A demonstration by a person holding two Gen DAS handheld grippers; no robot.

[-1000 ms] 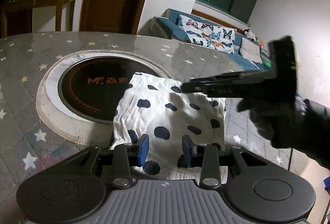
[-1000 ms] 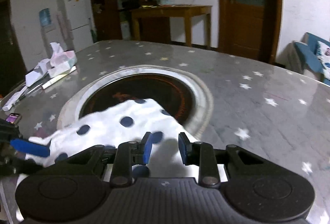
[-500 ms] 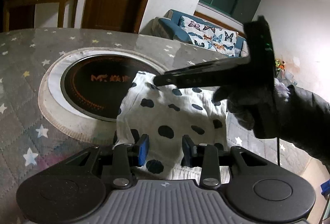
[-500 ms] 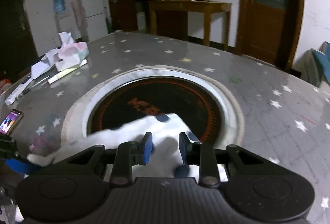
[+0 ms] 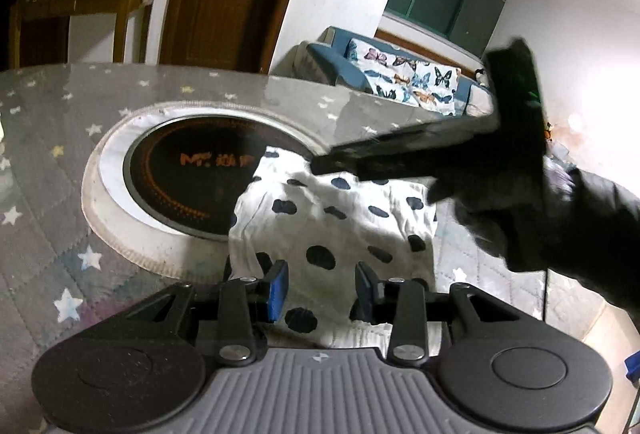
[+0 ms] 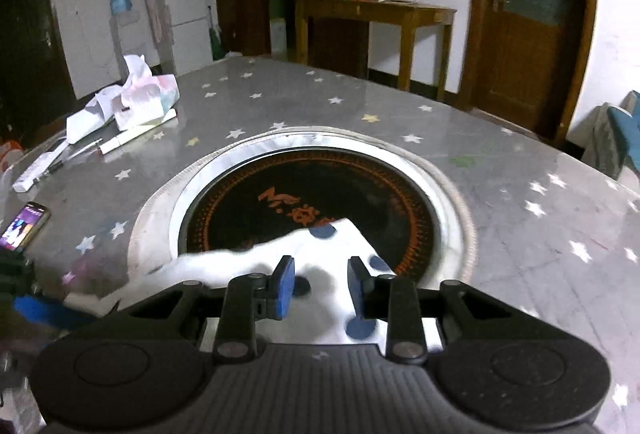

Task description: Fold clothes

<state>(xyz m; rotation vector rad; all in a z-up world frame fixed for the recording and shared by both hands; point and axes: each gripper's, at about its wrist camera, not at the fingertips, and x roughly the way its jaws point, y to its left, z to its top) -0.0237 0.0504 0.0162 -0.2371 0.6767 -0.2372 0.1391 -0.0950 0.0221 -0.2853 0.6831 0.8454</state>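
A white cloth with dark blue spots (image 5: 336,222) lies folded on the grey star-patterned table, its far edge over the round black cooktop (image 5: 192,178). My left gripper (image 5: 321,290) is open just above the cloth's near edge. My right gripper (image 6: 320,284) is open over the cloth (image 6: 328,266), holding nothing. In the left wrist view the right gripper comes in from the right, with its fingers (image 5: 384,154) over the cloth's far side. In the right wrist view a left-gripper blue pad (image 6: 44,310) shows at the lower left.
A tissue pack and papers (image 6: 128,102), pens and a lit phone (image 6: 24,226) lie on the table's left side. The table edge runs close on the right, with a blue sofa (image 5: 400,82) beyond. A wooden side table (image 6: 372,18) and door stand behind.
The right gripper has moved left across the cloth's far side, and its view now shows less cloth and more cooktop. The left gripper has stayed open at the near edge.
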